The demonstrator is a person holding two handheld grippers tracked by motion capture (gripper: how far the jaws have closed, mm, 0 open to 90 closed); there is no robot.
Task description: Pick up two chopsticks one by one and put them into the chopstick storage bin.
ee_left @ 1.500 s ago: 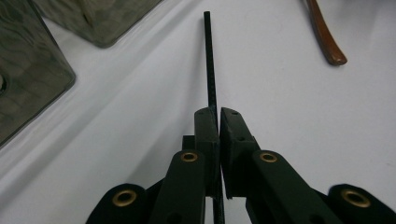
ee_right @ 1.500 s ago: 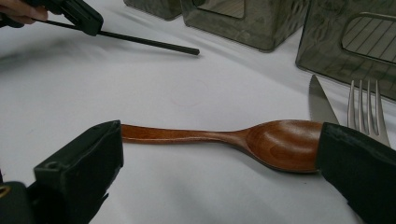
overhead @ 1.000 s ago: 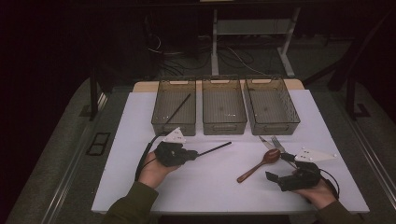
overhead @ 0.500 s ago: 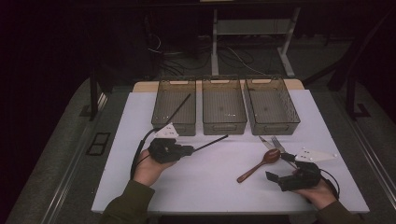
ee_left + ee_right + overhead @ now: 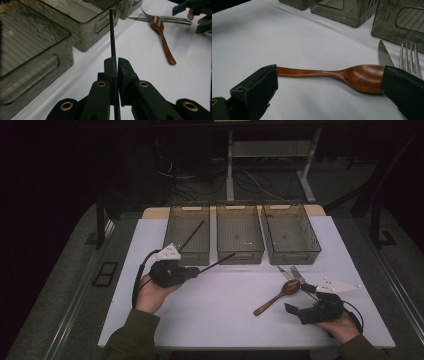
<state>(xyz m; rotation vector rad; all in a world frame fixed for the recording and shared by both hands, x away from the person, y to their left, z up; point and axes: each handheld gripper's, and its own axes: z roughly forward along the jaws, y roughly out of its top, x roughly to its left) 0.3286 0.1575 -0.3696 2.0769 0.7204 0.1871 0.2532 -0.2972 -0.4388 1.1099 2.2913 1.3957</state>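
My left gripper [image 5: 196, 270] is shut on a thin black chopstick [image 5: 217, 261], held off the white table with its tip toward the middle bin [image 5: 240, 251]. In the left gripper view the jaws [image 5: 117, 61] pinch the chopstick [image 5: 111, 35] upright between them. A second black chopstick [image 5: 192, 235] leans in the left bin [image 5: 176, 255]. My right gripper [image 5: 300, 299] rests open near the table's front right. Its two jaws straddle a brown wooden spoon [image 5: 352, 76] without touching it.
Three clear bins stand in a row at the back of the table; the right bin [image 5: 300, 255] is nearest the cutlery. A metal knife [image 5: 384, 55] and fork [image 5: 409, 56] lie just beyond the spoon [image 5: 277, 296]. The table's front edge [image 5: 240, 345] is close to both hands.
My left gripper has risen and drifted left and away, carrying the chopstick off the table; its tip now points at the middle bin. The right gripper has stayed put.
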